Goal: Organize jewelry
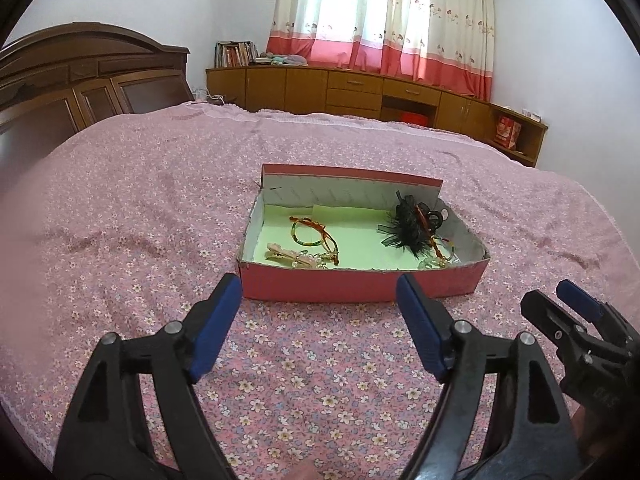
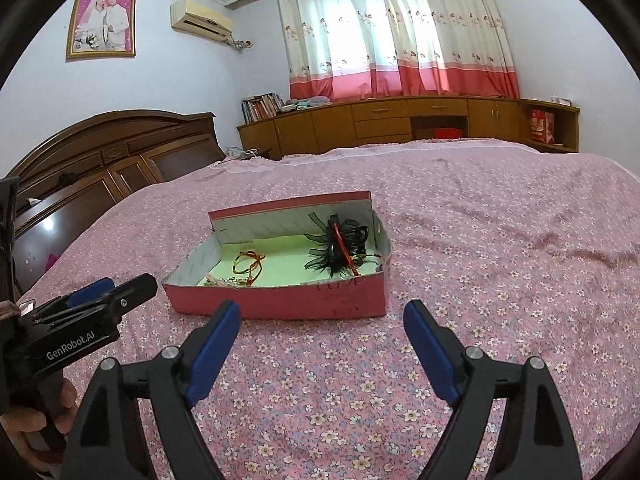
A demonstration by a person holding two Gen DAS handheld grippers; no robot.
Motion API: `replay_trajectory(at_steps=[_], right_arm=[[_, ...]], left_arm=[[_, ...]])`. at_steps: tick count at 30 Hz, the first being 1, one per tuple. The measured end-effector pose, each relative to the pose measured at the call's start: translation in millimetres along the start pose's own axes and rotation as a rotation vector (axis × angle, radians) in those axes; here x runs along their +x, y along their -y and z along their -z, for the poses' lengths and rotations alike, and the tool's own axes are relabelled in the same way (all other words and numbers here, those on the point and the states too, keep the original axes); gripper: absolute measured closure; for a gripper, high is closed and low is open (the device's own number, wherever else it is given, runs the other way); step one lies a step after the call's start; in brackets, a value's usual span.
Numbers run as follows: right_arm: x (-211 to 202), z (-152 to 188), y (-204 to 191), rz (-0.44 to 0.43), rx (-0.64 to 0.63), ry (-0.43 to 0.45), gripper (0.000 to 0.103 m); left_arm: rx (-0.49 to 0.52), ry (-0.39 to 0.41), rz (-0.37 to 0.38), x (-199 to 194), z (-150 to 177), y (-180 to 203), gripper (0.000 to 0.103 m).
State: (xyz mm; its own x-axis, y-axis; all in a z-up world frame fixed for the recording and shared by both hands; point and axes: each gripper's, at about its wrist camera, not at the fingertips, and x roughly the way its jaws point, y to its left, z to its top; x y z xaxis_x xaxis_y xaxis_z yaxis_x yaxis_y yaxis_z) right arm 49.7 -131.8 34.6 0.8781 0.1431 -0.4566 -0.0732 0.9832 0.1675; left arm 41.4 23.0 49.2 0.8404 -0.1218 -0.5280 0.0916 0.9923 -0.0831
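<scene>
Two grippers hover over the bed [image 1: 140, 208], just short of the box [image 1: 360, 284]. The left gripper [image 1: 318, 300] has its fingers [image 1: 218, 320] spread, nothing between them; the right gripper [image 2: 322, 328] likewise, fingers [image 2: 428, 344] wide apart and empty. Inside the box, bracelets [image 1: 314, 234] and a pink clip [image 1: 286, 258] lie at its left end, a black feathered hairpiece [image 1: 412, 226] and a beaded string [image 1: 440, 254] at its right end
</scene>
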Motion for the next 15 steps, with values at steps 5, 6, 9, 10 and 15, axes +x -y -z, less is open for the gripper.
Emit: replay_trajectory(at_steps=[5, 6, 9, 10, 15], right_arm=[[-0.3, 0.3, -0.3, 0.0, 0.0, 0.0, 0.018], [-0.5, 0.5, -0.2, 0.001, 0.0, 0.0, 0.018], [-0.4, 0.4, -0.3, 0.0, 0.0, 0.0, 0.017], [-0.6, 0.7, -0.1, 0.0, 0.0, -0.001, 0.017], [-0.8, 0.7, -0.4, 0.001, -0.001, -0.001, 0.017]], left_arm=[[-0.011, -0.003, -0.003, -0.1, 0.3, -2.0, 0.03], [-0.013, -0.003, -0.003, -0.4, 0.5, -2.4, 0.03], [-0.017, 0.002, -0.002, -0.5, 0.3, -3.2, 0.031], [-0.016, 0.002, -0.004, -0.6, 0.3, -2.7, 0.031], [-0.008, 0.001, 0.004, -1.3, 0.4, -1.2, 0.031]])
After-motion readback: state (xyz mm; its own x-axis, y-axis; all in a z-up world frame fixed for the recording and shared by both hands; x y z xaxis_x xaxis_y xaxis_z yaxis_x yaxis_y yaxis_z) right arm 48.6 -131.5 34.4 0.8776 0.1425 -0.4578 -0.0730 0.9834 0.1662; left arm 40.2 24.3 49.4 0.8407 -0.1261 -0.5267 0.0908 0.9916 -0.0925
